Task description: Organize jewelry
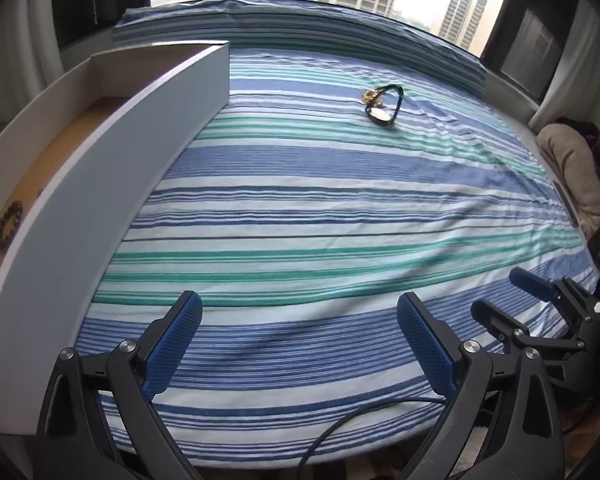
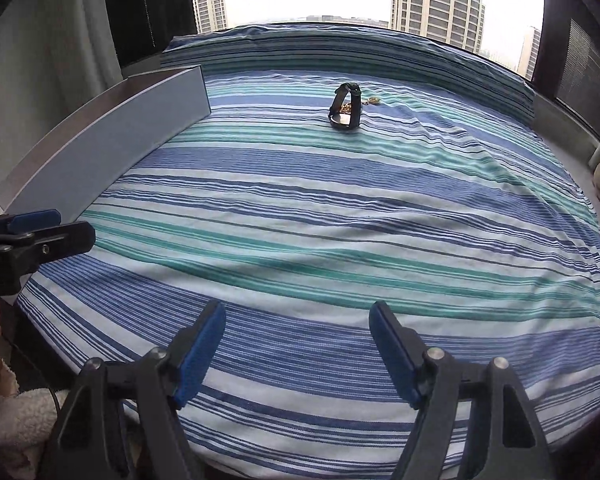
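Left wrist view, step in hand: you are at the near edge of the bed (image 1: 320, 208), with the pickup not yet begun; judged from the layout, the next reach is across the striped sheet to the watch (image 1: 385, 107).
Left wrist view, task things: the watch stands on its looped strap far up the bed, with a gold chain (image 1: 370, 95) touching its left side; a beaded bracelet (image 1: 9, 227) already lies in the open drawer (image 1: 112, 184) at the left.
Left wrist view, left tongs (image 1: 300, 344): spread wide and empty, pointing steeply down at the sheet.
Left wrist view, advice: keep the drawer wall clear of your left finger as you advance.
Right wrist view, right tongs (image 2: 298, 352): wide apart, nothing between the pads, angled down over the near stripes.
Right wrist view, target: the watch (image 2: 345, 109) sits well apart from you, and the gold chain (image 2: 370, 101) shows just behind it.
Right wrist view, advice: close on the strap's upright loop, not the flat face; lift the chain separately so that it does not snag.
Right wrist view, neighbour: the left tongs (image 2: 40, 232) enter at the left edge, beside the drawer.
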{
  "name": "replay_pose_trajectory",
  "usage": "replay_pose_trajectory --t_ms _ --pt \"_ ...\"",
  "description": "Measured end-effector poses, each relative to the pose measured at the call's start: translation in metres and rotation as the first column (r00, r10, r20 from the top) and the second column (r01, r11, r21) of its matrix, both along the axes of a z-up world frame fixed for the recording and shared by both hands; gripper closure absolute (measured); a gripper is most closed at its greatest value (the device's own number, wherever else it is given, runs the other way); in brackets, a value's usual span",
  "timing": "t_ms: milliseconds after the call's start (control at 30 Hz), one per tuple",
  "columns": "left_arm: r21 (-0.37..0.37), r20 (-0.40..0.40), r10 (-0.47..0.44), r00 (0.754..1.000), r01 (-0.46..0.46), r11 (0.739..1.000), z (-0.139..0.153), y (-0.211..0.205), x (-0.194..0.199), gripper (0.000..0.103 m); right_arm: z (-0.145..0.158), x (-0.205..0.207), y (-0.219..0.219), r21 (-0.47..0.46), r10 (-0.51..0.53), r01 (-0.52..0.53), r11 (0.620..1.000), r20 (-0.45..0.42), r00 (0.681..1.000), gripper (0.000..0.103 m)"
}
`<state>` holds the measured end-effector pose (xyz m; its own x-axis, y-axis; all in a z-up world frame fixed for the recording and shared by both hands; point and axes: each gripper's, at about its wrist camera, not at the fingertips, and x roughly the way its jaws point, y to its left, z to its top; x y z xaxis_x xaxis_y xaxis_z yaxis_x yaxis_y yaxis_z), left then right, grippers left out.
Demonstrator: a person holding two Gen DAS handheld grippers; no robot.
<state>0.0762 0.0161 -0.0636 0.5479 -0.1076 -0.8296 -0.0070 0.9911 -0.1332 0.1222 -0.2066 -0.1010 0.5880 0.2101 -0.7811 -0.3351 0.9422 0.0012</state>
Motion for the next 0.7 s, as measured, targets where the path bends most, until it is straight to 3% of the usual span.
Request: replay_pose_trajectory --t_ms 433,700 --pt "0.021 -0.041 0.0 0.999 0.001 1.0 -0.013 -0.008 0.016 0.005 -0.007 0.006 0.001 0.014 0.01 -0.01 1.0 -0.021 1.0 0.027" --pt "-0.037 -0.004 -0.035 0.999 0.034 0.999 0.005 -0.023 0.06 0.005 -0.005 0.011 -0.013 0.049 -0.012 0.013 0.999 -0.018 1.0 0.027"
